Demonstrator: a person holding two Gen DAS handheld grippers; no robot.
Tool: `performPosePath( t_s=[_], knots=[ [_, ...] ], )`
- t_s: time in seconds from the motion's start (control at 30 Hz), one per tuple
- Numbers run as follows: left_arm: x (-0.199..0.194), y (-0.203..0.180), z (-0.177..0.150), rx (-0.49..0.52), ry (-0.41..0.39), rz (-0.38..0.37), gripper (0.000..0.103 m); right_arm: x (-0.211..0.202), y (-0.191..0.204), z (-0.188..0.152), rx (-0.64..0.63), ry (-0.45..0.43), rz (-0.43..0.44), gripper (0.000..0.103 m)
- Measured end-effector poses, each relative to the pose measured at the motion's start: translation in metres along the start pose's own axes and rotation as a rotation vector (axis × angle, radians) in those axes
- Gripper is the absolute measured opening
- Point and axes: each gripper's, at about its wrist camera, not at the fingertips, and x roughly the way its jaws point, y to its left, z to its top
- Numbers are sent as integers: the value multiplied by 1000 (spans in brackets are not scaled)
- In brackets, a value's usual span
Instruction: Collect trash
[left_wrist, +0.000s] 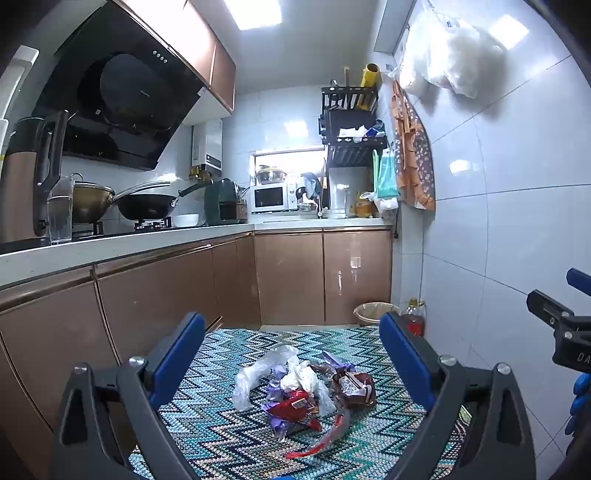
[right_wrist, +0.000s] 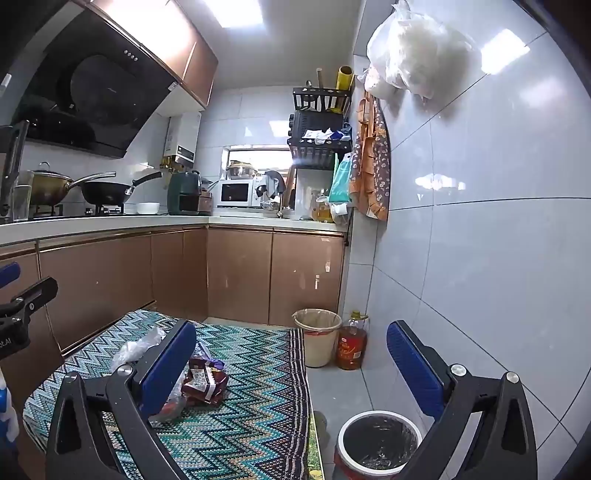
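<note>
A pile of trash (left_wrist: 303, 391) lies on a table covered by a zigzag cloth (left_wrist: 221, 424). In it are a clear plastic bag (left_wrist: 251, 380), crumpled white paper (left_wrist: 299, 376), a red wrapper (left_wrist: 291, 402), a brown wrapper (left_wrist: 352, 387) and a red strip (left_wrist: 332, 432). My left gripper (left_wrist: 291, 332) stands open above and short of the pile, touching nothing. My right gripper (right_wrist: 291, 354) is open too, over the table's right edge. Its left finger (right_wrist: 170, 365) hides part of the pile; the brown wrapper (right_wrist: 205, 380) and plastic bag (right_wrist: 138, 347) show beside it.
On the floor right of the table stands a round bin with a black liner (right_wrist: 378, 443). Farther back are a beige lined bin (right_wrist: 317, 336) and an oil bottle (right_wrist: 352, 343). Brown cabinets (left_wrist: 147, 295) run along the left, a tiled wall (right_wrist: 480, 258) along the right.
</note>
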Motion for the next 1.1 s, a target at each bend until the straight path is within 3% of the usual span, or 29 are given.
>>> performPosePath(
  t_s=[1.1],
  knots=[
    [-1,8,-1,-24,-16,15,96,11,3,-5,15,27,-1,103]
  ],
)
